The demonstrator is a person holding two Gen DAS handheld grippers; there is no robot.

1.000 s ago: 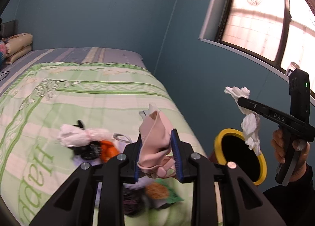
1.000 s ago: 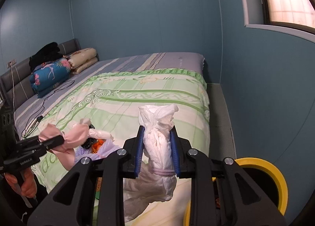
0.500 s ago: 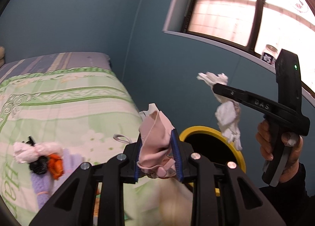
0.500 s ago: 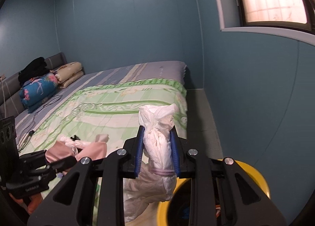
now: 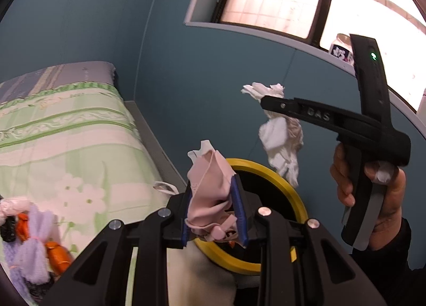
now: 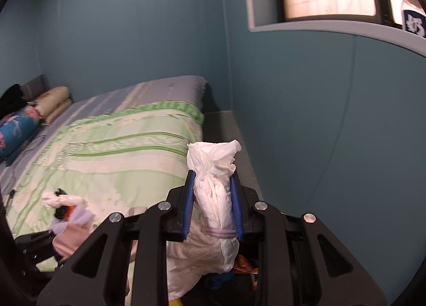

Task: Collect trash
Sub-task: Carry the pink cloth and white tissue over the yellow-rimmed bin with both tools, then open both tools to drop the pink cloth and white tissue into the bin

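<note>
Left gripper [image 5: 214, 208] is clamping pink cloth [image 5: 210, 191], yellow-rimmed bin [image 5: 269, 172] just ahead; right gripper [image 6: 213, 204] is pinching white tissue wad [image 6: 215, 194].

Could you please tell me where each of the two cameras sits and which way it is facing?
Left wrist: rides the left gripper, facing the yellow-rimmed bin and window; shows its fingers clamping a pink cloth, plus the right hand.
Right wrist: rides the right gripper, facing the bed; shows its fingers clamping a white wad.
Shared: bed, trash pile, pink cloth.
</note>
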